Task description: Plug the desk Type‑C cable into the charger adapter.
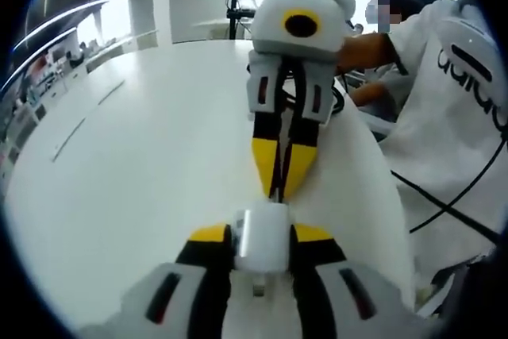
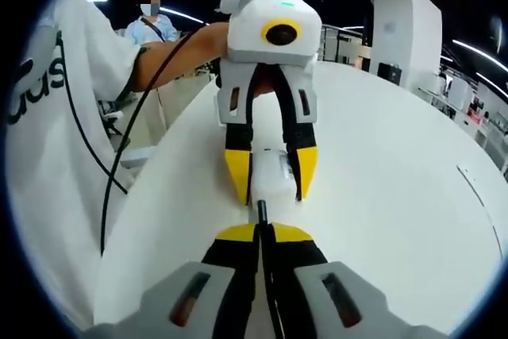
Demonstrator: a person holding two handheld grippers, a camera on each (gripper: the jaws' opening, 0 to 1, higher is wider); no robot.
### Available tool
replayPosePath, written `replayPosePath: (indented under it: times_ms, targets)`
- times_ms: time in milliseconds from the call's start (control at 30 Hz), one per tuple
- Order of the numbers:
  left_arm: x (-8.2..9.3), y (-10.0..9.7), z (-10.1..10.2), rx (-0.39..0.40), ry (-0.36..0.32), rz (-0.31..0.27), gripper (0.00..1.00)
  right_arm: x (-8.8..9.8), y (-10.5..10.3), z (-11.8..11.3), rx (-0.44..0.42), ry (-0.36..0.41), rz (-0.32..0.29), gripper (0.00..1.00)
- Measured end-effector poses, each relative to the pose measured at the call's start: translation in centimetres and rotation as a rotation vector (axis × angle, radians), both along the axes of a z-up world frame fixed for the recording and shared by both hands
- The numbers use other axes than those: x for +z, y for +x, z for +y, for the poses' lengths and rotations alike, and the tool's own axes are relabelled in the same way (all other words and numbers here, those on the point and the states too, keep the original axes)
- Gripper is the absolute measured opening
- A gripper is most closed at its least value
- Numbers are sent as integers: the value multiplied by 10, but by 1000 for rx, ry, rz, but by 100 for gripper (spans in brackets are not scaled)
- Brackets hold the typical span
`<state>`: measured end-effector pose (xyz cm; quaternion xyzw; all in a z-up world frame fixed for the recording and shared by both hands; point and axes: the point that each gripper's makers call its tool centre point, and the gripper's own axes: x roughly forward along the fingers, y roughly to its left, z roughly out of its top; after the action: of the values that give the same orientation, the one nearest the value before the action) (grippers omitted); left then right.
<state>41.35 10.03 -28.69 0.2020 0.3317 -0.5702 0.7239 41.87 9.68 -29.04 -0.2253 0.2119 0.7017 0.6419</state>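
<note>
Facing each other over white table (image 1: 119, 196): left gripper (image 1: 260, 248) clamps charger adapter (image 1: 260, 237) steady; right gripper (image 2: 260, 232) pinches Type-C cable (image 2: 262, 212), plug just short of port, aligned for insertion.

The white charger adapter (image 1: 260, 240) sits between the left tool (image 1: 262, 236) tips, so its two sides are hidden. Its bottom end is hidden too, down between the tool's arms. In the right gripper view, the yellow tips cover both sides of the adapter (image 2: 270, 176).

The black cable (image 2: 262, 216) is mostly hidden inside the right tool (image 2: 263, 232). Just its short end pokes out, too small to show the plug shape.

The white bench (image 1: 143, 164) is cut off by the picture's edge. Far things behind it are blurry.
</note>
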Motion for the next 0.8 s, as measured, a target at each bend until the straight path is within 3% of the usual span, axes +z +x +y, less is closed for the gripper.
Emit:
replayPosePath:
  times_ms: [400, 667, 800]
  targets:
    - [6, 8, 4, 5, -12, 1, 30, 7, -2, -11, -21, 20, -36, 11]
    - [7, 9, 13, 29, -17, 3, 35, 14, 3, -43, -87, 30, -49, 17]
    - [13, 9, 15, 68, -70, -8, 38, 24, 5, -62, -157, 103, -27, 21]
